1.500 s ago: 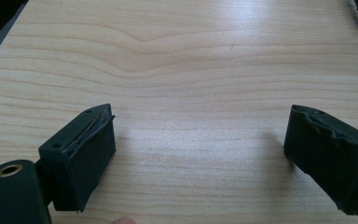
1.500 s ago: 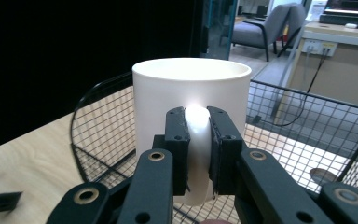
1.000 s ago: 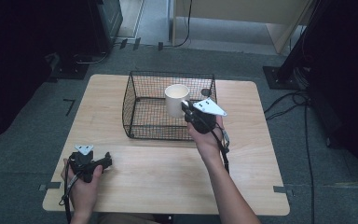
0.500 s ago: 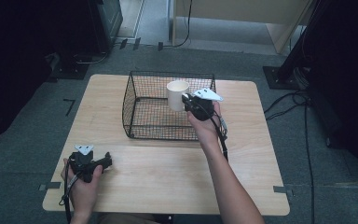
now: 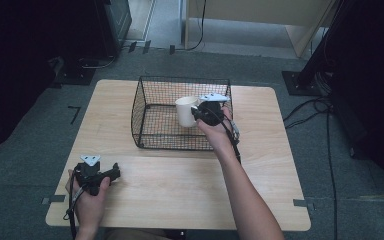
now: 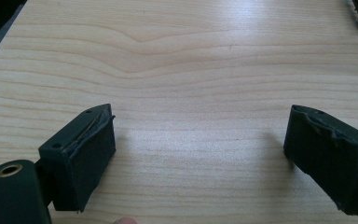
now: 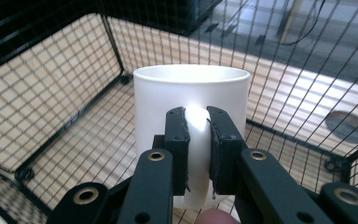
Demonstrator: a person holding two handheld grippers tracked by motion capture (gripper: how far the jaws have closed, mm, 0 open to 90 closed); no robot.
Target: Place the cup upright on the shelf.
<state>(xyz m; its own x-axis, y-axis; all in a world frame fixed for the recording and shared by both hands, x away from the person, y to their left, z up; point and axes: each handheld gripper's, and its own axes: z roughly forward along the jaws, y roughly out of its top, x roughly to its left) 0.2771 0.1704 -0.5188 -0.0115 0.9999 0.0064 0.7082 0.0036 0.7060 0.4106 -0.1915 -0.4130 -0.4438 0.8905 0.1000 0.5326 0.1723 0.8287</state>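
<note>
Mug [image 5: 185, 111] carried further over basket [image 5: 150, 90] (upright, handle toward right tongs [image 7: 198, 140]).

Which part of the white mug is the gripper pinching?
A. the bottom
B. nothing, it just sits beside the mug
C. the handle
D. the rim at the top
C: in the right gripper view the two black jaws of the right gripper are closed on the curved handle of the white ceramic mug, which hangs upright over the black wire basket.
</note>
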